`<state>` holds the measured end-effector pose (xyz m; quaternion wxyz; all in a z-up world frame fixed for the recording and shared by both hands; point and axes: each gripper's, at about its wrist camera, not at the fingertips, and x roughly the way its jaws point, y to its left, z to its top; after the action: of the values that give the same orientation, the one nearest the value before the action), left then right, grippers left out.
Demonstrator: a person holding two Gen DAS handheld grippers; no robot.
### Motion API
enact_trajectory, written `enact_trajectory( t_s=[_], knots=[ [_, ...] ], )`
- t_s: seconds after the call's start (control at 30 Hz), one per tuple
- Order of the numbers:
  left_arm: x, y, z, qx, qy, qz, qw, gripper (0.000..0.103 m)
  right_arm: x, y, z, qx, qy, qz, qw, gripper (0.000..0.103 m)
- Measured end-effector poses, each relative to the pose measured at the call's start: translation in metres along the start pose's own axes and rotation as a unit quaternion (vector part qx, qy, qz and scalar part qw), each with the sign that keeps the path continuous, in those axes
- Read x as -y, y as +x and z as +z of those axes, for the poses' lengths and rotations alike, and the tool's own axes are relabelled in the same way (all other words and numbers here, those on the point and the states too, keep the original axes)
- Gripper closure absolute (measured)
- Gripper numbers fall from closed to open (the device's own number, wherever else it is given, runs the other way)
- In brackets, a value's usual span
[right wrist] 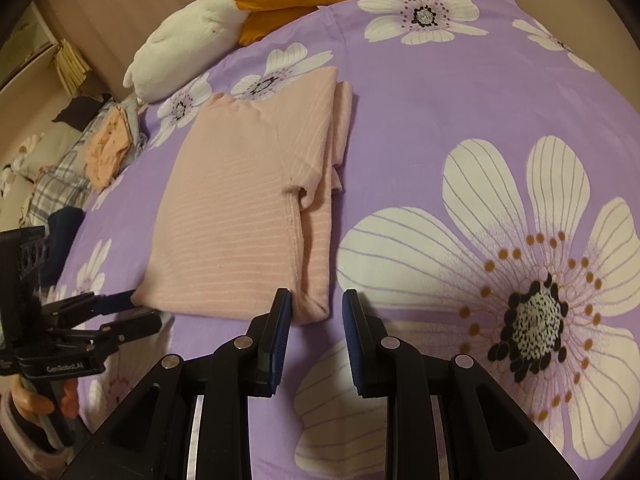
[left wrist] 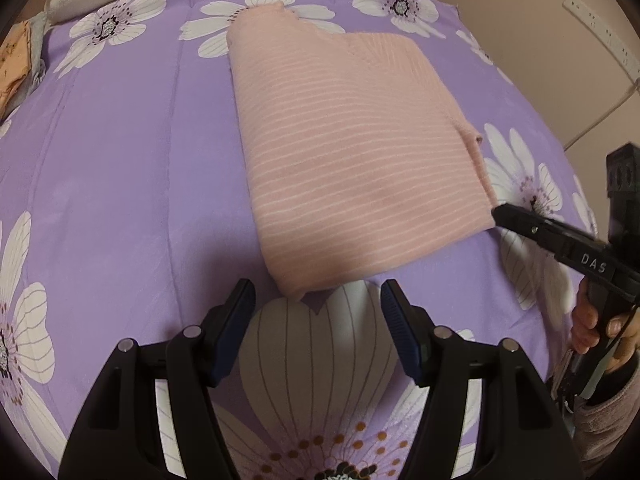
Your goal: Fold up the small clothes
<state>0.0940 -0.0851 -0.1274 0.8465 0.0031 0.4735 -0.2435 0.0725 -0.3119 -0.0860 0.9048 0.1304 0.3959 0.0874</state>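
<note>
A pink striped garment (left wrist: pixel 352 152) lies folded lengthwise on the purple flowered sheet (left wrist: pixel 120 168); it also shows in the right wrist view (right wrist: pixel 236 216), with a sleeve tucked along its right side. My left gripper (left wrist: pixel 318 300) is open and empty, just short of the garment's near left corner. It shows in the right wrist view (right wrist: pixel 136 312) at that corner. My right gripper (right wrist: pixel 316 304) is open and empty, its left finger by the garment's near right corner. It shows in the left wrist view (left wrist: pixel 500 212) with its tip at that edge.
A white and orange plush toy (right wrist: pixel 208 28) lies at the far edge of the bed. A pile of other clothes (right wrist: pixel 108 148) sits at the left edge. A wall with a power strip (left wrist: pixel 596 28) is beyond the bed.
</note>
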Motion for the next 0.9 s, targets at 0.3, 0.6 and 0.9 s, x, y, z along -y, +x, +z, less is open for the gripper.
enact_trajectory(
  t_s=[0.3,0.6,0.9],
  knots=[
    [-0.02,-0.009,0.008,0.009,-0.065,-0.044,0.9969,0.026,0.015,-0.005,-0.002,-0.006,0.055,0.041,0.998,0.054],
    [-0.037,0.0,0.018,0.007,-0.129,-0.105,0.986,0.021,0.031,0.01,0.007,-0.007,0.145,0.133,0.98,0.038],
    [-0.045,0.009,0.037,0.013,-0.139,-0.128,0.982,0.02,0.037,0.022,0.023,-0.004,0.17,0.154,0.973,0.037]
  ],
)
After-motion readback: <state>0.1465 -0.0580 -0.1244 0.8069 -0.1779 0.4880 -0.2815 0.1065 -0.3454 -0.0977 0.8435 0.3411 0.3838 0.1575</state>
